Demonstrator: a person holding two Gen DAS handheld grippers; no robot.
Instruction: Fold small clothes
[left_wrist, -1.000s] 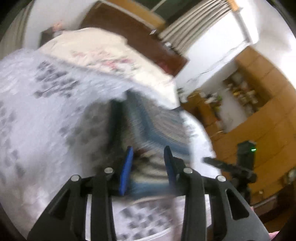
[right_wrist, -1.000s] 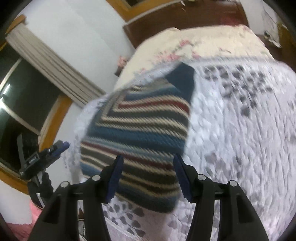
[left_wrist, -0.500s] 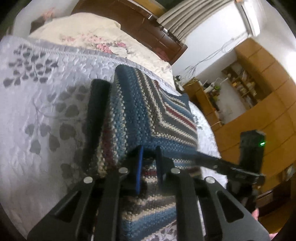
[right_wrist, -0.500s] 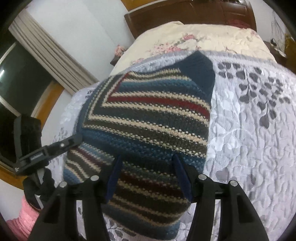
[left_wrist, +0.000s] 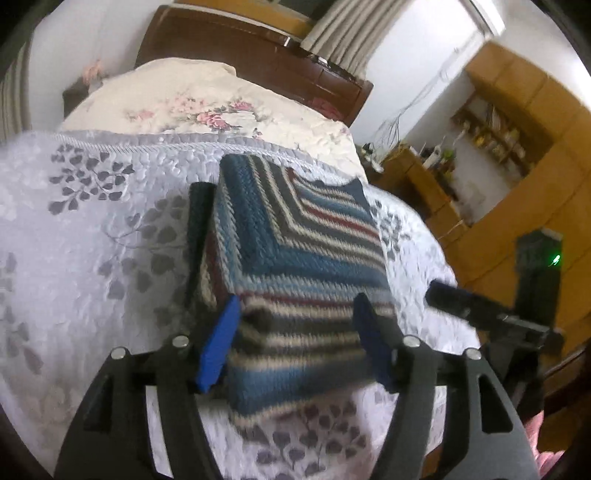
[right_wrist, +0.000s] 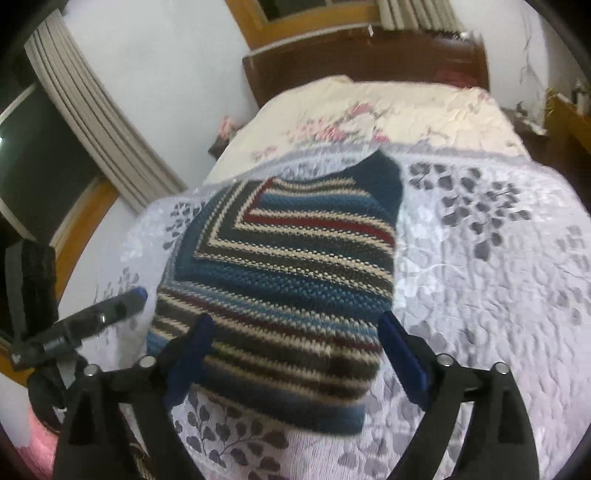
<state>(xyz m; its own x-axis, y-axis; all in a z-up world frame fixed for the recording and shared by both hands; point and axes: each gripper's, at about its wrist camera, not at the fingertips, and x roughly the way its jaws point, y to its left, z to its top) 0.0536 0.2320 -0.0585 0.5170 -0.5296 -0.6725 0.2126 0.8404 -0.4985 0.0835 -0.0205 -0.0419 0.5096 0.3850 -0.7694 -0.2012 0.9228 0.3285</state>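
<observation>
Both claws, left (left_wrist: 295, 341) and right (right_wrist: 295, 363), gape empty over the sweater (right_wrist: 288, 280); a careless regrasp could spill its near fold.

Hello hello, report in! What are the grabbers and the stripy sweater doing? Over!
Left gripper open, holding nothing. Right gripper open too. Striped knit sweater lies folded on the leaf-print bedspread. Nothing in the way. Over.

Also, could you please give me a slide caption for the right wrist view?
Open right claw poised over a folded striped knit sweater lying on a leaf-patterned bedspread.
</observation>
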